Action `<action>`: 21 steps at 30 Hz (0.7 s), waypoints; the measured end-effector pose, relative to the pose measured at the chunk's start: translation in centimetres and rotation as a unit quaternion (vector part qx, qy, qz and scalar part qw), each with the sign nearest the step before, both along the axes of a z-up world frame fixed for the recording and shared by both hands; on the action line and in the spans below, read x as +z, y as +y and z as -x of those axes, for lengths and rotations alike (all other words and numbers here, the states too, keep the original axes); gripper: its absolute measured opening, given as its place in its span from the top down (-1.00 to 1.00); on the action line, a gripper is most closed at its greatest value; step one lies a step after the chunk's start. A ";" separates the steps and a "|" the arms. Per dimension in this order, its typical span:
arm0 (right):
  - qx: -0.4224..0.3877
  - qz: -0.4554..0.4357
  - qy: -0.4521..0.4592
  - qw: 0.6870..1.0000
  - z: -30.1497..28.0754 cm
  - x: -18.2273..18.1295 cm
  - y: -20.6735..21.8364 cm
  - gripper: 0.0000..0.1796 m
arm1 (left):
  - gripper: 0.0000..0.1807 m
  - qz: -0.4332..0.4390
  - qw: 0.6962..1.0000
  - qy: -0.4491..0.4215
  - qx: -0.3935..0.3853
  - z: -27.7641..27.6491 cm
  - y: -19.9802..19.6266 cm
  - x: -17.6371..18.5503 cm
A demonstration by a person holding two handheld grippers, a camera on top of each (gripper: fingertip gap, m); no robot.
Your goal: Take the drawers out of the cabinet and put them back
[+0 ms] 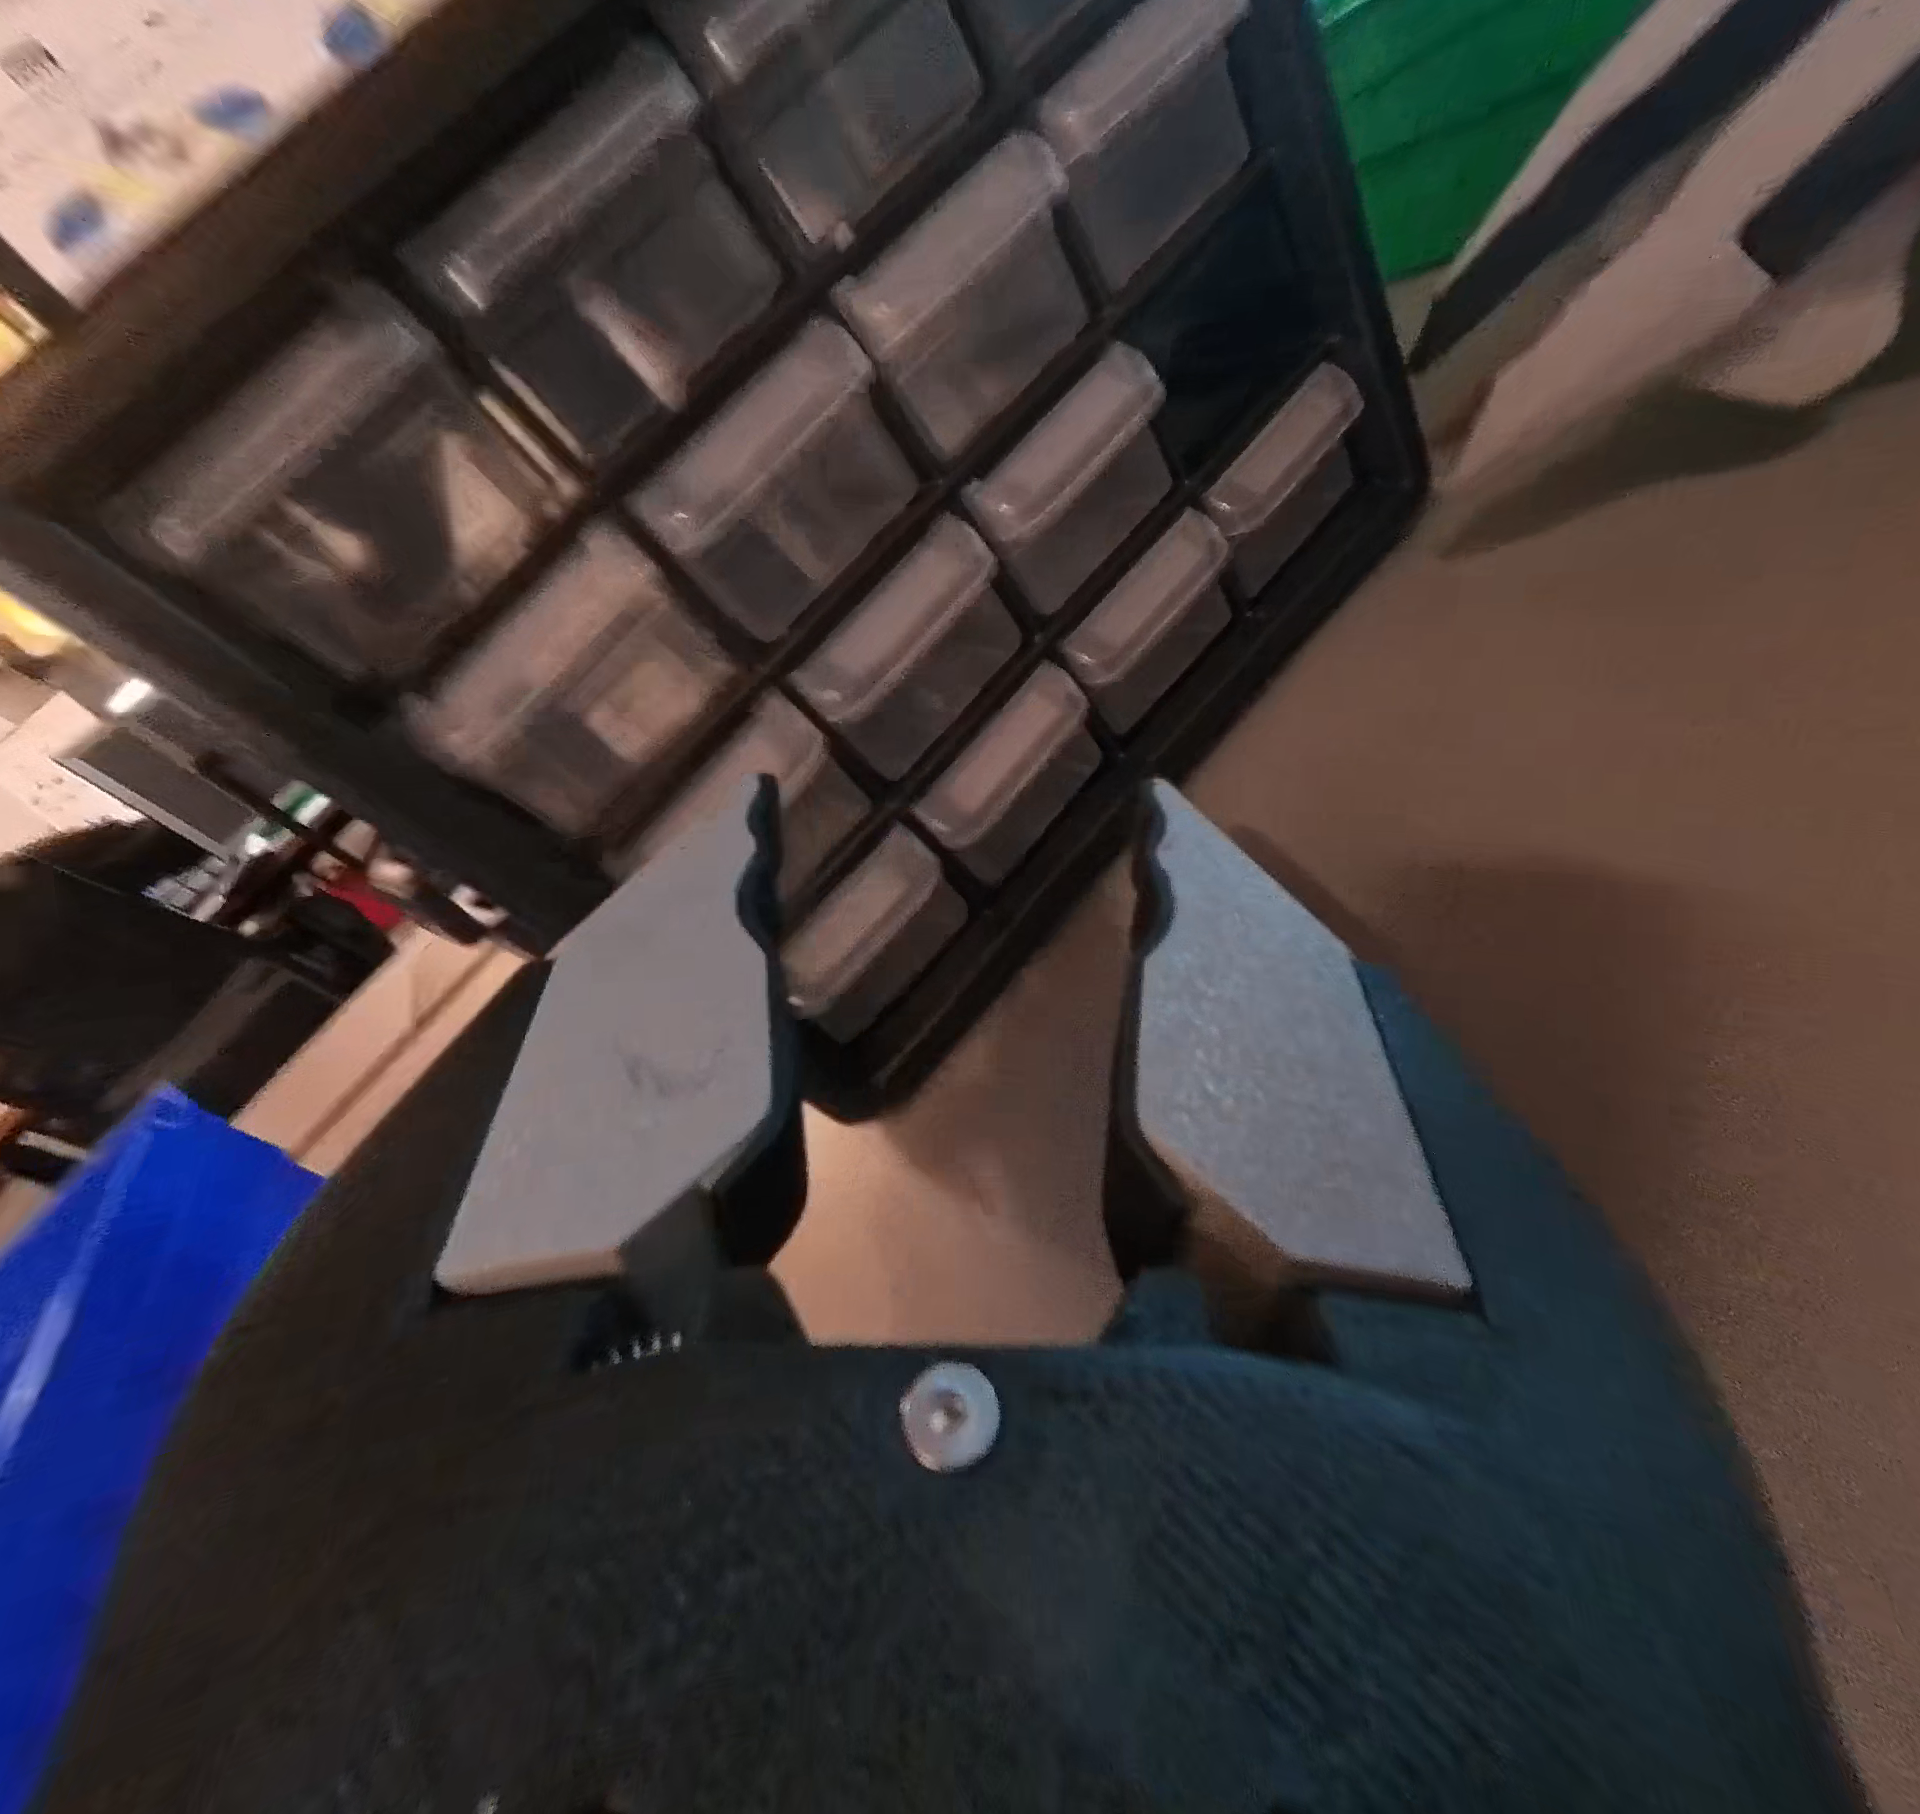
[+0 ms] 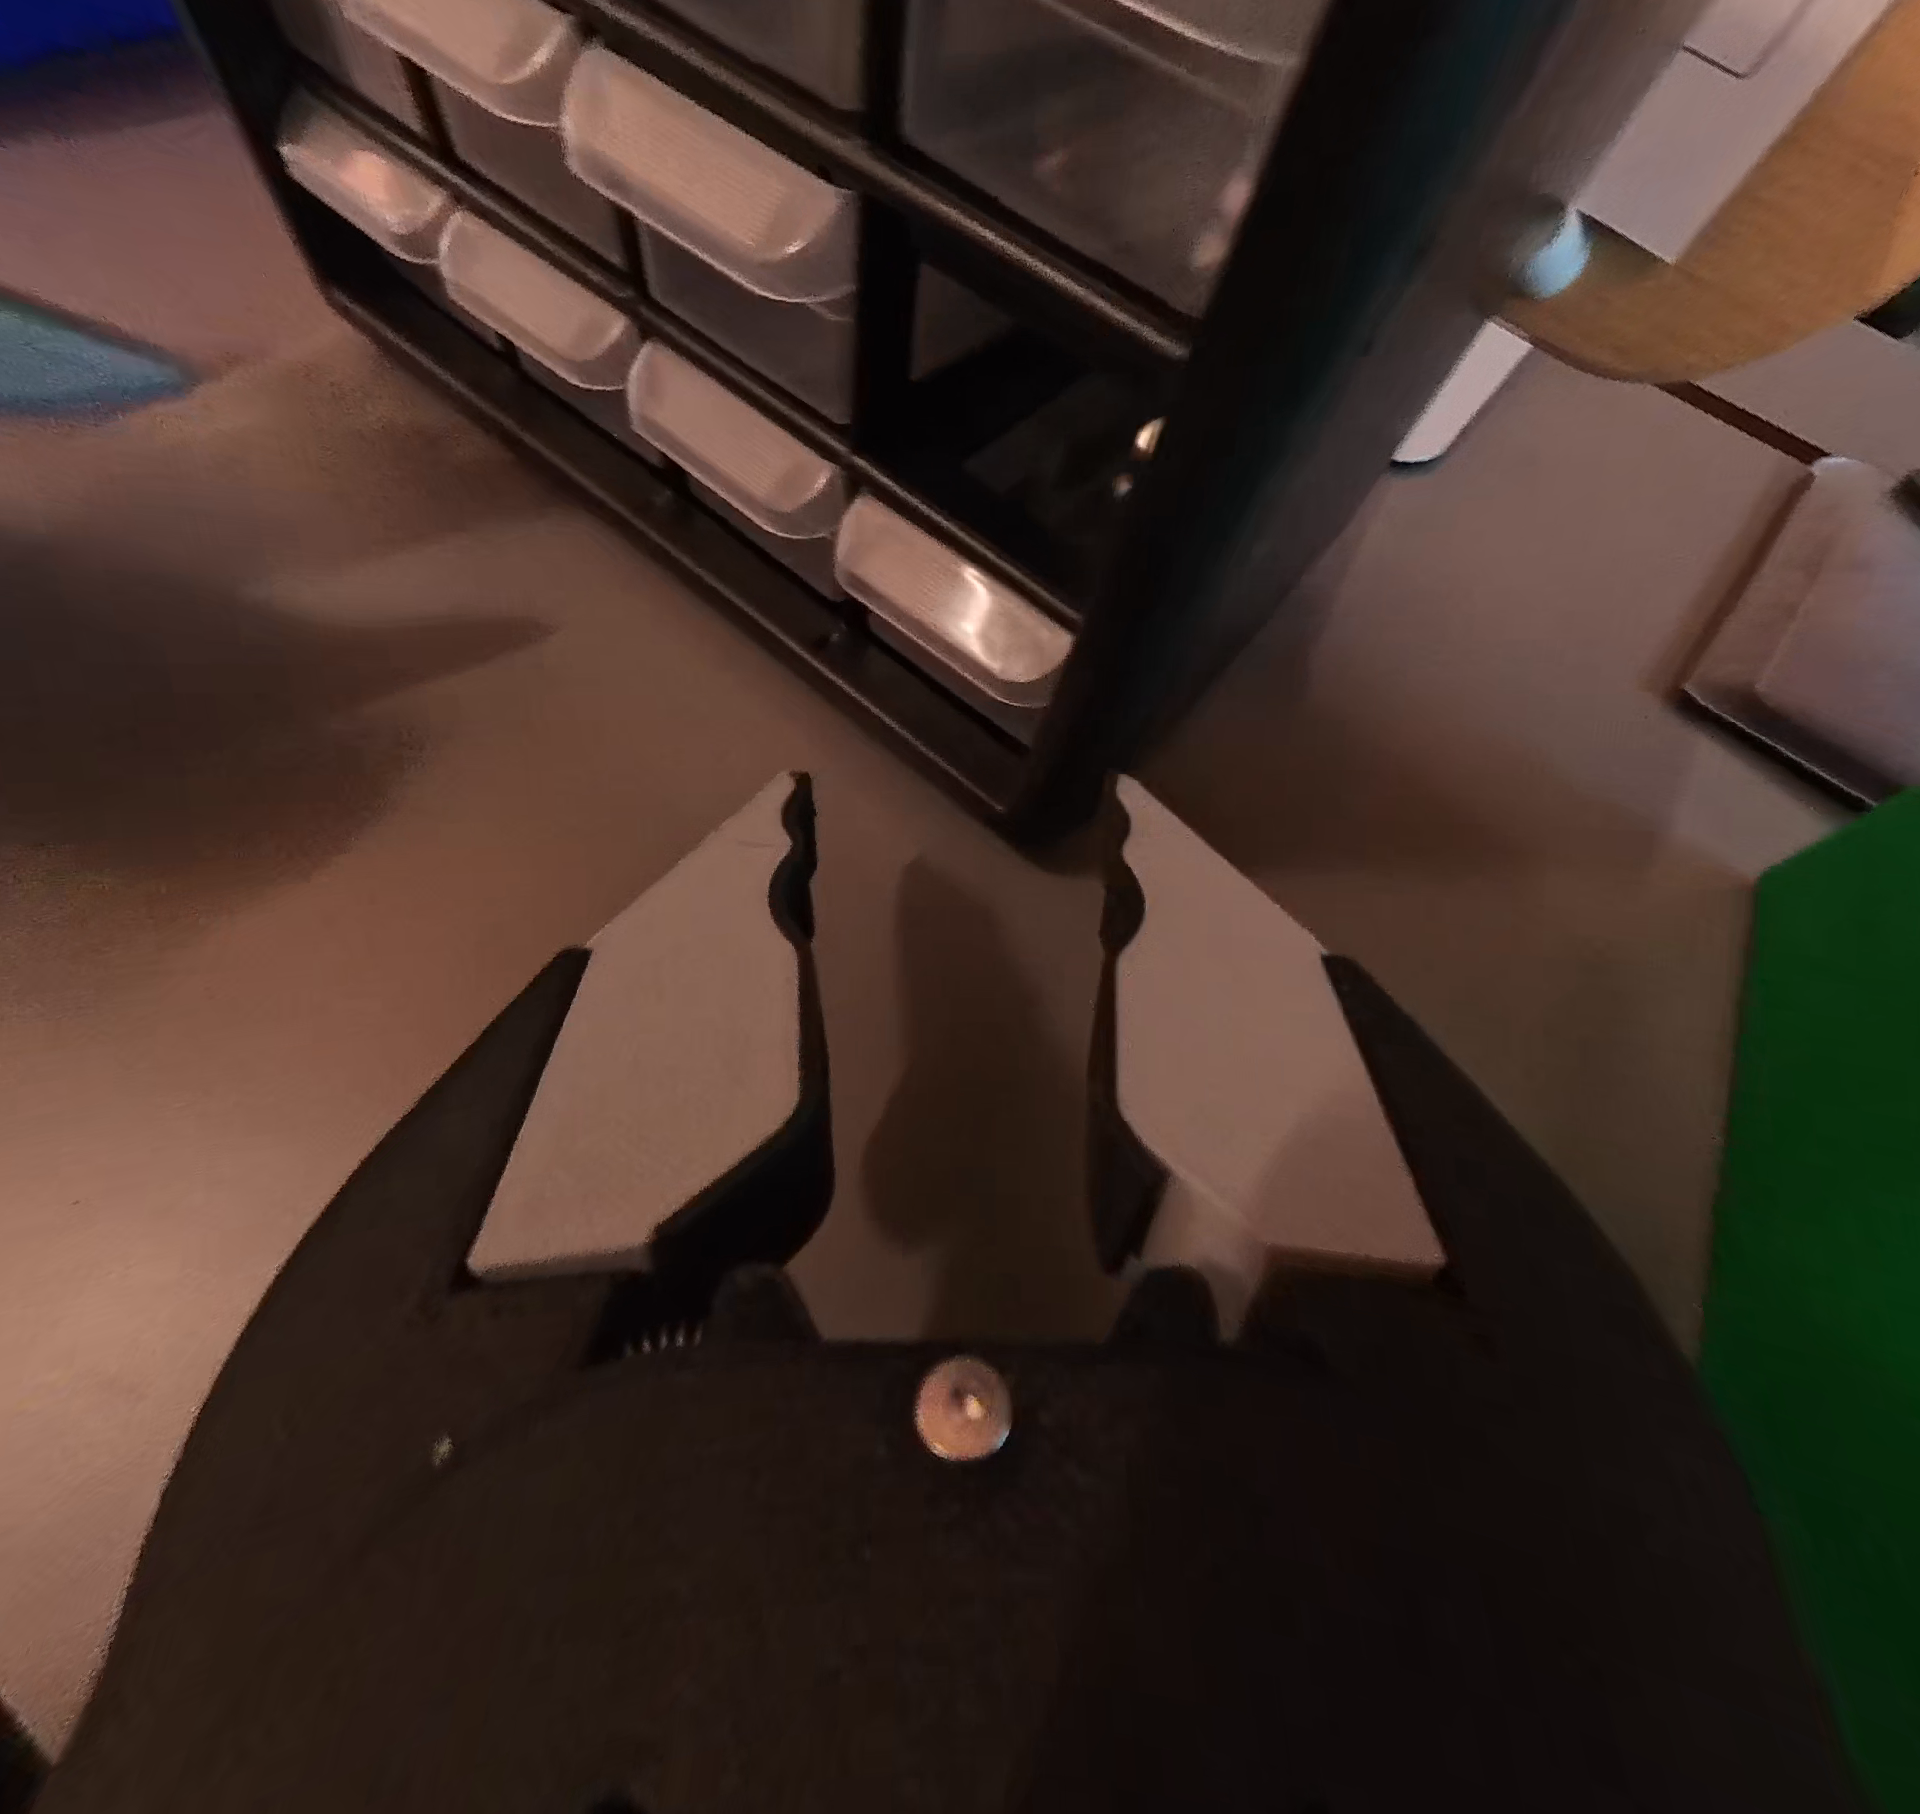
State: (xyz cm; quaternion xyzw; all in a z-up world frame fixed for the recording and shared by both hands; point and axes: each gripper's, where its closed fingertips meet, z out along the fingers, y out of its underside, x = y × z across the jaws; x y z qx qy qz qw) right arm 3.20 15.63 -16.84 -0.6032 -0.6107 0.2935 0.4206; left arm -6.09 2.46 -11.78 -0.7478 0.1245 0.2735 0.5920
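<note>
A black cabinet [image 1: 1387,330] with several clear plastic drawers [image 1: 769,507] stands on a brown table. It looks tilted in the left wrist view. One small slot [image 1: 1226,310] near its right side is dark and empty. My left gripper [image 1: 956,829] is open and empty, its fingertips just in front of the bottom-left small drawers. In the right wrist view the cabinet [image 2: 1299,465] shows the same empty slot [image 2: 997,393]. My right gripper [image 2: 964,808] is open and empty, close to the cabinet's bottom right corner. A clear, drawer-like box [image 2: 1808,621] lies on the table right of the cabinet.
A green bin [image 1: 1455,102] stands behind and to the right of the cabinet; it also shows at the right edge of the right wrist view [image 2: 1829,1245]. A blue object [image 1: 125,1349] is at my lower left. A curved wooden piece [image 2: 1714,258] sits at the upper right.
</note>
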 end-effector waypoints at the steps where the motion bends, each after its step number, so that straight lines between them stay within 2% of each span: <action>1: -0.004 -0.007 -0.003 1.000 0.0 -0.1 0.1 0.42 | 0.30 -0.009 1.000 0.022 -0.001 0.3 -0.1 1.5; 5: -0.017 -0.035 -0.025 0.999 0.1 -0.7 0.2 0.36 | 0.57 -0.008 0.993 0.114 -0.024 0.7 0.1 8.9; 9: -0.014 -0.052 -0.029 0.998 0.1 -0.7 0.0 0.36 | 0.57 0.043 0.987 0.150 -0.020 3.0 1.8 13.6; 11: -0.013 -0.052 -0.025 0.998 0.1 -0.6 0.0 0.36 | 0.65 0.067 0.987 0.146 -0.031 4.1 2.7 14.4; 14: -0.014 -0.046 -0.021 0.999 0.1 -0.5 0.0 0.37 | 0.98 0.137 0.982 0.126 -0.026 6.0 3.5 13.4; 15: -0.015 -0.045 -0.021 0.999 0.0 -0.5 0.1 0.37 | 1.00 0.137 0.983 0.120 -0.014 6.7 3.8 13.2; 21: -0.021 -0.041 -0.016 0.999 0.0 -0.4 0.2 0.36 | 1.00 0.165 0.984 0.045 -0.053 6.9 3.8 13.0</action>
